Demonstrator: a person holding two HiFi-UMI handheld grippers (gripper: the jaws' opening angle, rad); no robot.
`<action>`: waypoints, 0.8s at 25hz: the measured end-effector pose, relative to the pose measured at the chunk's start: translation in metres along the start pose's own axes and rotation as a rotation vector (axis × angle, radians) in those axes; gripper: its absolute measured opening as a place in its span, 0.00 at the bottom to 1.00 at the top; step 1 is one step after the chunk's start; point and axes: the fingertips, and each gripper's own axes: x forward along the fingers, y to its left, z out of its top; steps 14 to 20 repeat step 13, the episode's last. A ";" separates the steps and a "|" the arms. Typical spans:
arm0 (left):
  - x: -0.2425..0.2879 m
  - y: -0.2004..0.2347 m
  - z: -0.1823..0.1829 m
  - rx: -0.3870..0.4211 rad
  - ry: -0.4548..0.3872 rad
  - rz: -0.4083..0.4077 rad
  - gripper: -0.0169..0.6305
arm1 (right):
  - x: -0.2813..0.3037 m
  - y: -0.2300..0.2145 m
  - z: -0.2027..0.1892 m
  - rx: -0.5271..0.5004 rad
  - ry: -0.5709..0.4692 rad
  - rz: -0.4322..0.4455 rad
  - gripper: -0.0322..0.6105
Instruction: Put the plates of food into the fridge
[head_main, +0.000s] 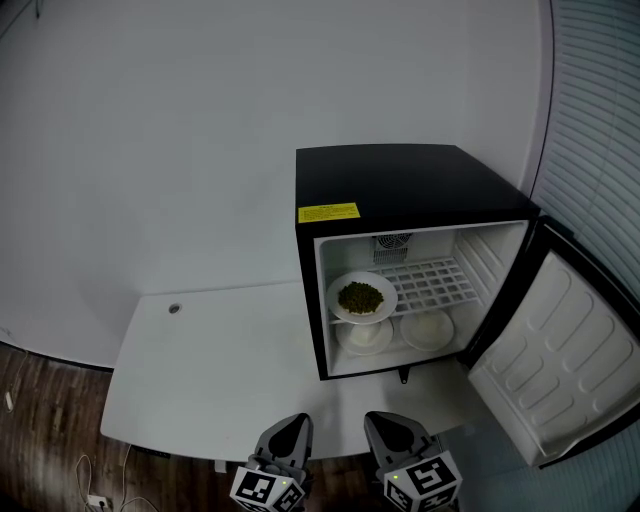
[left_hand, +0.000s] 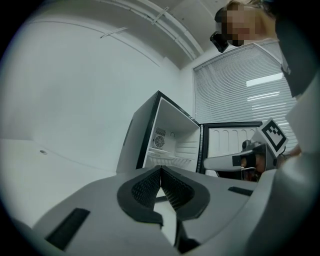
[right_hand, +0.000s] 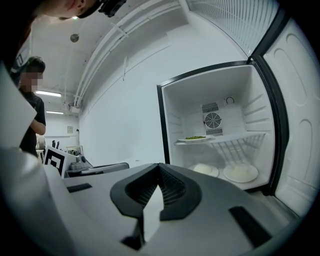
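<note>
Both left tongs (head_main: 293, 424) and right tongs (head_main: 385, 421), closed, face the fridge (head_main: 400, 180).

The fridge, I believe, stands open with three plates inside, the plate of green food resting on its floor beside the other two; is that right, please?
Not quite. The fridge does stand open with three plates inside, but the plate of green food rests on the wire shelf, above the other two plates, which lie on the floor. The head view shows this most clearly.

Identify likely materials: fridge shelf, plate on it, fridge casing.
Shelf: white coated wire, judging by its thin grid bars. Plate: glossy white, ceramic or melamine, unclear which. Casing: smooth black with a soft sheen, probably painted metal.
</note>
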 end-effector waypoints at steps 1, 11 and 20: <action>-0.002 -0.001 -0.001 0.001 0.004 0.001 0.04 | -0.002 0.000 0.000 0.004 -0.001 0.000 0.06; -0.004 -0.013 0.012 0.008 -0.022 -0.006 0.04 | -0.010 0.003 0.009 -0.011 -0.026 0.006 0.06; -0.003 -0.015 0.014 0.011 -0.026 -0.011 0.04 | -0.010 0.003 0.012 -0.010 -0.033 0.006 0.06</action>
